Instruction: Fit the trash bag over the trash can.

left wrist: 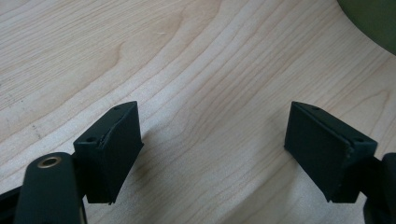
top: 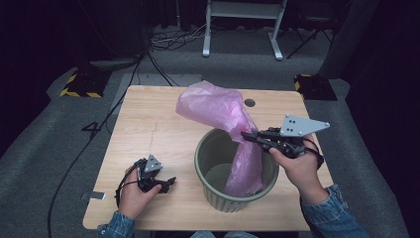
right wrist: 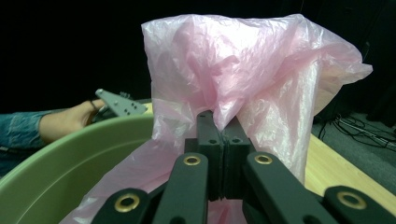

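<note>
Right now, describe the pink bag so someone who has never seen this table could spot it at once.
On the light wooden table, find the round green bin near the front edge. The pink plastic bag hangs half inside it, its crumpled top billowing above the rim where the right gripper pinches it in shut jaws. It is the only thin, translucent pink thing there.

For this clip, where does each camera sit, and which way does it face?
High view: above the person's side, looking forward and down on the table; both hands show, with the left tool and right tool.
Left gripper view: rides the left tool, facing bare wood; its jaws stand open.
Right gripper view: rides the right tool, jaws shut on the pink bag; a sleeve shows beyond.
Shared: high and right gripper views both show the green bin.
</note>
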Demonstrator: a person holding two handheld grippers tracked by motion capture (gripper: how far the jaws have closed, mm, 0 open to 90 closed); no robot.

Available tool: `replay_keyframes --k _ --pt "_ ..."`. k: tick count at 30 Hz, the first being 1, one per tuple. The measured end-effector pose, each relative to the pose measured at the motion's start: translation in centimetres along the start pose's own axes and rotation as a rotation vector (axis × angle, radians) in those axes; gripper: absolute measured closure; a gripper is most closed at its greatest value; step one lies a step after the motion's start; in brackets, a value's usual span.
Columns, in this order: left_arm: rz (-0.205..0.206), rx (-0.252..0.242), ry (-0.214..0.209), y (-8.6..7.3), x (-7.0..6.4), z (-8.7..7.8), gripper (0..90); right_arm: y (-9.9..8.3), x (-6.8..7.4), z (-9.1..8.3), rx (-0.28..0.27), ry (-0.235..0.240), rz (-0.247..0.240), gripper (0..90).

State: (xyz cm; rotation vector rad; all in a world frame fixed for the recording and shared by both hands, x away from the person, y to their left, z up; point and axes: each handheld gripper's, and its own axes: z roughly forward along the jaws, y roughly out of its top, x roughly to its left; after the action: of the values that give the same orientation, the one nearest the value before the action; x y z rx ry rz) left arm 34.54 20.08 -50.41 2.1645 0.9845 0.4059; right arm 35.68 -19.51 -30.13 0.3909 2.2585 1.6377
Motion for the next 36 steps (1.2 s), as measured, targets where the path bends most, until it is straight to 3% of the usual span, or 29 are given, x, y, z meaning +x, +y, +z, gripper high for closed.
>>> replay_keyframes --k 12,23,26,28,32,36 --pt "0.010 0.001 -0.005 0.4 -0.1 0.4 18.3 -2.6 2.1 -2.8 0.042 -0.004 0.006 89.2" --pt "0.010 -0.004 -0.013 0.5 -0.2 0.5 19.3 -5.2 2.4 -3.0 0.134 0.004 0.054 84.3" --pt "0.001 -0.006 -0.026 0.6 0.0 0.4 21.9 -5.6 2.5 -3.1 0.158 -0.006 0.069 74.2" --pt "-0.003 -0.015 -0.030 0.7 0.1 0.3 22.5 -5.7 2.5 -3.2 0.178 -0.022 0.085 57.7" --pt "-0.007 -0.023 -0.029 0.9 0.1 0.2 22.5 -5.7 2.8 -3.8 0.162 -0.023 0.110 41.8" --pt "-0.007 -0.031 -0.030 1.2 0.2 0.0 22.5 -5.0 3.2 -4.7 0.147 -0.047 0.090 39.4"
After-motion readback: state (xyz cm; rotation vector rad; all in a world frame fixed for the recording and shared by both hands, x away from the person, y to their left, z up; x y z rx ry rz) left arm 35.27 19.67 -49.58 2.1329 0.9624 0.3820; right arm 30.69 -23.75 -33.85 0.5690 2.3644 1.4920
